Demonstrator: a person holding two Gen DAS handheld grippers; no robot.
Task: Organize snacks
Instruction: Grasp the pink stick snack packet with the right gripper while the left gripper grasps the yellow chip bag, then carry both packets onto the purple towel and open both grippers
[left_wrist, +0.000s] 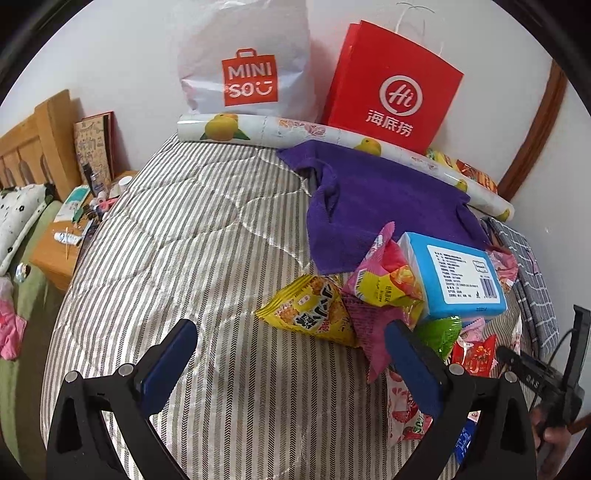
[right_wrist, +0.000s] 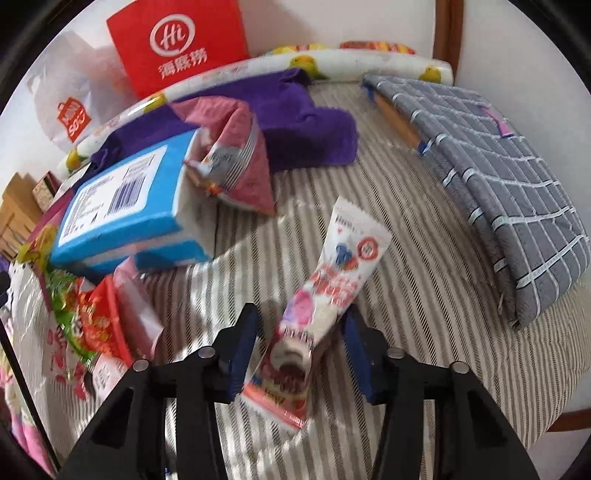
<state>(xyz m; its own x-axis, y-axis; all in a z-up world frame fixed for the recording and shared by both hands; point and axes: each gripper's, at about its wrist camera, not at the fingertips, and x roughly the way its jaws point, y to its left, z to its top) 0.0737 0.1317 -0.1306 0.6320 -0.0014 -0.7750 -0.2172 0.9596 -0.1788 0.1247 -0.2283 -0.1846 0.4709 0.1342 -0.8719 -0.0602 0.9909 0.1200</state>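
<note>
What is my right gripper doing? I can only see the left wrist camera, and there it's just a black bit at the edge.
Observer: The right gripper points down at a pink-and-white snack packet, which lies between its fingers on the striped bedcover.
Operator: Is it squeezing it?
Observer: No, the jaws look open; a gap shows between the packet and one finger.
Operator: What's next to it?
Observer: To the right in that view, a grey checked cloth lies over something flat with a tan edge.
</note>
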